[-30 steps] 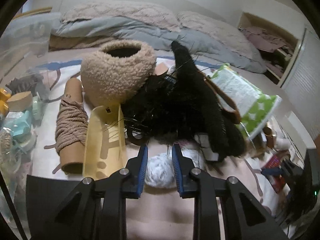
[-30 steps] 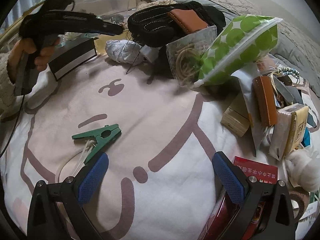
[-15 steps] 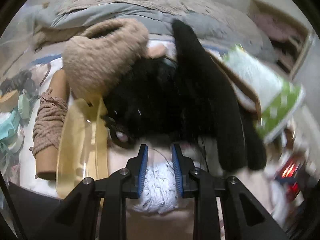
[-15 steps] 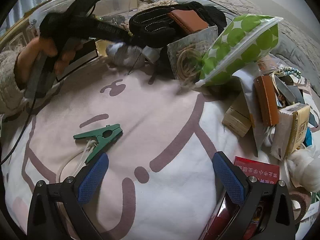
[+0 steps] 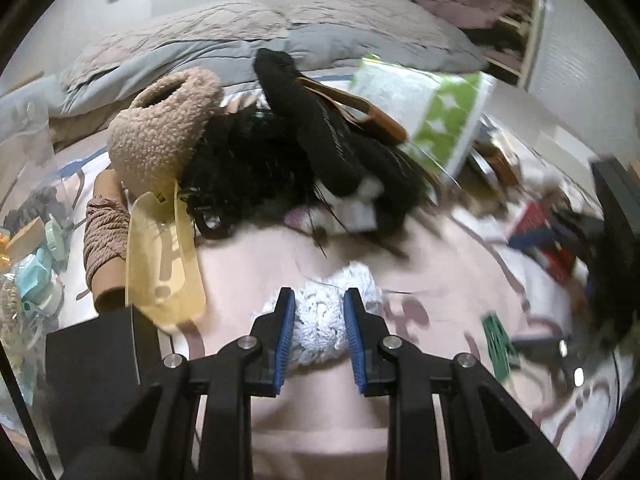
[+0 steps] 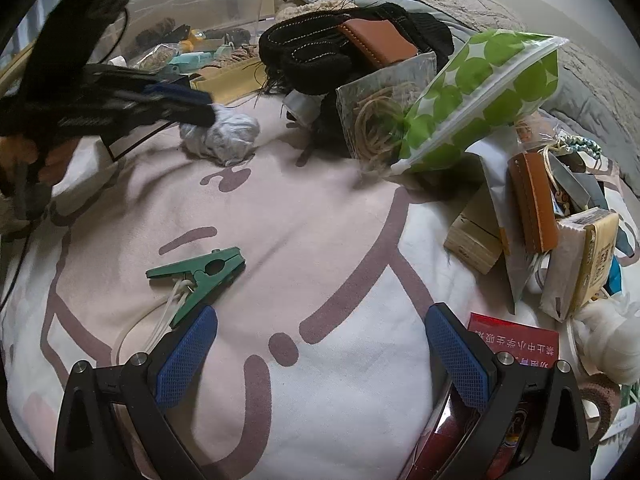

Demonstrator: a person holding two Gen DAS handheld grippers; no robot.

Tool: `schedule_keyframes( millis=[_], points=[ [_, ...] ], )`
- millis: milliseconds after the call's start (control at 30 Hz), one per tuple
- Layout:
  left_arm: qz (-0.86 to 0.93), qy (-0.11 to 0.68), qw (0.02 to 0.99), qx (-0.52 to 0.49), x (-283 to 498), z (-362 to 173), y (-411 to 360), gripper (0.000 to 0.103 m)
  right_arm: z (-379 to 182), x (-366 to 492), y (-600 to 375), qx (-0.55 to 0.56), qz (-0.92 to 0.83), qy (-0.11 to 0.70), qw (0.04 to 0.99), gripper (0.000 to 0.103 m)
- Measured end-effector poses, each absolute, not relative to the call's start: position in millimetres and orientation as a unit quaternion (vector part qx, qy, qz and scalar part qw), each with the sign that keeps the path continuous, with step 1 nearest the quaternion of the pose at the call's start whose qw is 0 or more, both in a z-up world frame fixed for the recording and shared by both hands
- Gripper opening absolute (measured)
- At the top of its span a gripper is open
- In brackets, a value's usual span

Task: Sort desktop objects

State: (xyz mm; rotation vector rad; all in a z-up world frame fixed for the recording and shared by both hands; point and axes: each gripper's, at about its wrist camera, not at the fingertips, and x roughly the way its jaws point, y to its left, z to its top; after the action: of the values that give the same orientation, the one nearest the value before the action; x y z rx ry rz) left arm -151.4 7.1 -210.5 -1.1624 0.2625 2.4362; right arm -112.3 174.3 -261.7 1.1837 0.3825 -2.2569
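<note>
In the left wrist view, the left gripper (image 5: 319, 326) is seen at 6 o'clock with its blue fingers (image 5: 285, 334) pinching a soft white-grey yarn ball (image 5: 324, 316), which sits between the pads and bulges out beyond the tips, over the pink printed bed cover (image 5: 280, 264). Because the ball is squashy and only its near part is gripped, it is judged that it could slip out or be shed as a loose strand if the hand is swung quickly. A trailing thread could also be snagged on the black wig-like hair (image 5: 248, 168) lying just beyond at 12 o'clock, and the pile dragged with it.

At 10 o'clock a translucent yellow plastic piece (image 5: 164, 264) leans beside a cord-wrapped cardboard tube (image 5: 105, 236); both could be knocked over if the ball is carried that way. Farther off, the fluffy beige pouch (image 5: 160, 132) and black glove (image 5: 320, 136) are stacked loosely, with a green dotted zip bag (image 5: 436, 116) at 1 o'clock.

In the right wrist view, the right gripper (image 6: 320, 356) hangs with its fingers spread wide and empty. A green clothes peg (image 6: 198, 274) lies near the left finger at 9 o'clock, its string close enough to be caught. A red packet (image 6: 516, 340) lies at 4 o'clock, partly under the right finger.
</note>
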Motion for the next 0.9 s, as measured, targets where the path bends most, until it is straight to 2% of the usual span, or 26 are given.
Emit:
schedule_keyframes(
  millis=[200,333,467,700,900],
  points=[
    [0.857,0.098,0.255,-0.437,-135,-202,-3,0.025,-262,-110,177,0.442,-0.841,0.149,0.275,0.103],
    [0.877,0.071,0.278,-0.387,-128,-168,-13,0.025,-260,-105,185,0.443,-0.840,0.151,0.274,0.103],
    [0.898,0.032,0.248,-0.361,-150,-150,-17,0.025,-260,-106,184,0.443,-0.840,0.150,0.274,0.103],
    [0.890,0.008,0.177,-0.419,-197,-191,-9,0.025,-260,-107,185,0.442,-0.841,0.149,0.275,0.103],
    [0.873,0.049,0.180,-0.450,-197,-218,4,0.025,-261,-109,184,0.441,-0.842,0.148,0.275,0.103]
  ],
)
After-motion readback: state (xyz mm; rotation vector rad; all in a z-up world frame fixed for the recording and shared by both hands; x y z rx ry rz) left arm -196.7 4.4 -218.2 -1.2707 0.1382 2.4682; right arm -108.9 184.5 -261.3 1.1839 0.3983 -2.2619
